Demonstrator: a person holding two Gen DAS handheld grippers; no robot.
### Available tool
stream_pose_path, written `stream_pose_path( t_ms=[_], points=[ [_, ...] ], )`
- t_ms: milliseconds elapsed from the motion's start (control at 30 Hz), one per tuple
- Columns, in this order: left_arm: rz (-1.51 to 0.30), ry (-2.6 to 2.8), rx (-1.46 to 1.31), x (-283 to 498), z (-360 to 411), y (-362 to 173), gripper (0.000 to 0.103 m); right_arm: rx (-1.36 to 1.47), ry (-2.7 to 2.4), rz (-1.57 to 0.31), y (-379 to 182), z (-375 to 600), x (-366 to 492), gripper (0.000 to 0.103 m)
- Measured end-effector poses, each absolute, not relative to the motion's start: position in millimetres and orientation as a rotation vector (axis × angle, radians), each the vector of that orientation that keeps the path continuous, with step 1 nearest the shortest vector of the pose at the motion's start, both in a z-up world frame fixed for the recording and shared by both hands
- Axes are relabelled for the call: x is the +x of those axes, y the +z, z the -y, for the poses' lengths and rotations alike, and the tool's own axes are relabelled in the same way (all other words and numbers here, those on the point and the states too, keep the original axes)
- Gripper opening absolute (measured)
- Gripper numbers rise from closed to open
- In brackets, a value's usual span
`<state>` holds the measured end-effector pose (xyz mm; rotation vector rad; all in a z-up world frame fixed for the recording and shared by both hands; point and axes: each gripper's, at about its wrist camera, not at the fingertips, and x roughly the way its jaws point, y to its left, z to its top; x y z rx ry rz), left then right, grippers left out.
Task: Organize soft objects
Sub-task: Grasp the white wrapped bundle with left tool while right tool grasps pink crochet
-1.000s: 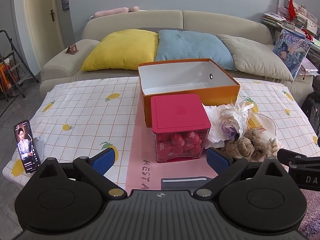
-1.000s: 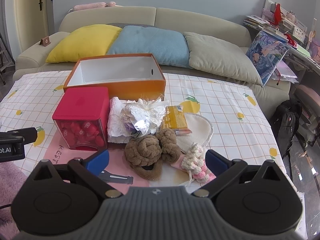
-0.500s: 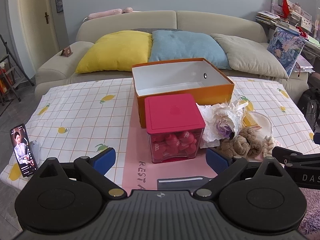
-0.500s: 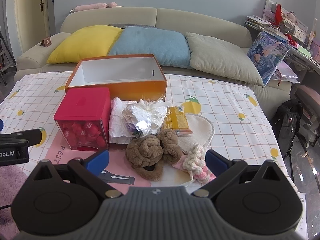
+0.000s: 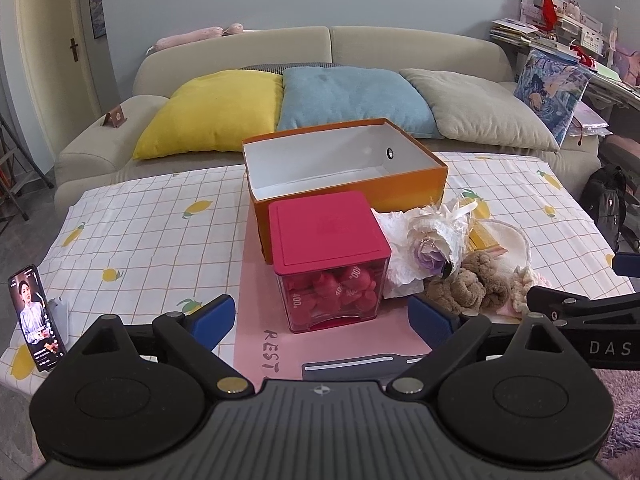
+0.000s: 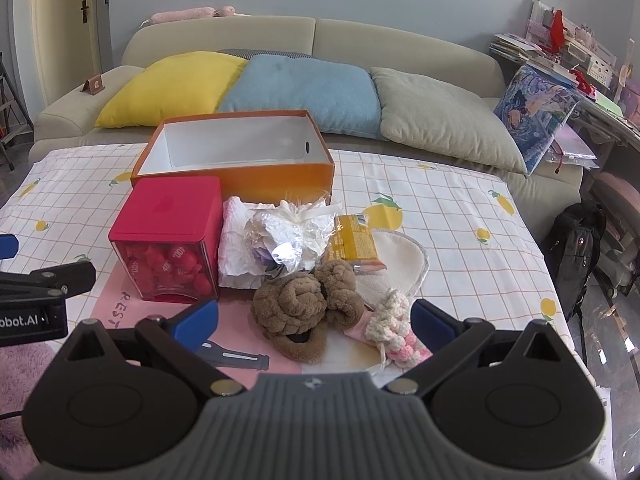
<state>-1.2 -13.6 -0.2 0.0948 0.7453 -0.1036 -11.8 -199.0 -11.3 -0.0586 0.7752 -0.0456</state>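
A pile of soft things lies on the table: a brown knitted bundle (image 6: 306, 304) (image 5: 468, 282), a cream and pink crochet piece (image 6: 394, 322), a white lace flower bunch (image 6: 292, 238) (image 5: 438, 232), a white cloth (image 6: 236, 240) and a cream round pad (image 6: 400, 256). An empty orange box (image 6: 236, 160) (image 5: 344, 168) stands behind them. My right gripper (image 6: 314, 320) is open just before the brown bundle, holding nothing. My left gripper (image 5: 322, 318) is open and empty before the red-lidded box (image 5: 326, 256).
The red-lidded clear box (image 6: 168, 240) holds red pieces. A yellow packet (image 6: 350, 240) lies by the pad. A phone (image 5: 36, 322) stands at the table's left edge. A black strap (image 6: 236, 358) lies on the pink mat (image 5: 256, 280). A sofa with cushions (image 5: 352, 96) is behind.
Both grippers have drawn back and risen slightly; the objects sit a little farther off in both views. Nothing on the table has moved. Both grippers stay open.
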Motion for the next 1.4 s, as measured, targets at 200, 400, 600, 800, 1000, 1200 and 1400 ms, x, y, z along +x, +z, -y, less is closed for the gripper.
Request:
stream_pose_path(
  t_ms=[200, 400, 600, 800, 1000, 1200, 1400],
  points=[
    [-0.748, -0.104, 0.095, -1.0, 14.0, -1.0, 0.103, -0.058, -0.045, -0.776, -11.3, 199.1, -11.7, 0.1],
    [-0.742, -0.146, 0.105, 2.2, 14.1, -4.9, 0.103, -0.041, -0.03, -0.794, -16.3, 203.3, -6.9, 0.1],
    [-0.762, -0.237, 0.122, 16.0, 12.7, -17.0, 0.073, -0.027, 0.01, -0.831, -29.9, 211.8, 7.6, 0.079],
    [-0.794, -0.371, 0.139, 34.0, 26.4, -29.0, 0.058, 0.024, 0.028, -0.901, -54.3, 223.4, 31.0, 0.062],
    [-0.78, -0.514, 0.201, 57.6, 61.1, -30.4, 0.045, 0.08, -0.022, -0.952, -71.9, 243.2, 49.6, 0.056],
    [-0.765, -0.579, 0.343, 93.3, 102.5, -36.3, 0.071, 0.135, -0.088, -1.007, -89.0, 273.2, 65.8, 0.056],
    [-0.809, -0.622, 0.436, 134.9, 132.3, -50.1, 0.078, 0.16, -0.149, -1.011, -101.8, 299.0, 84.1, 0.061]
  ],
)
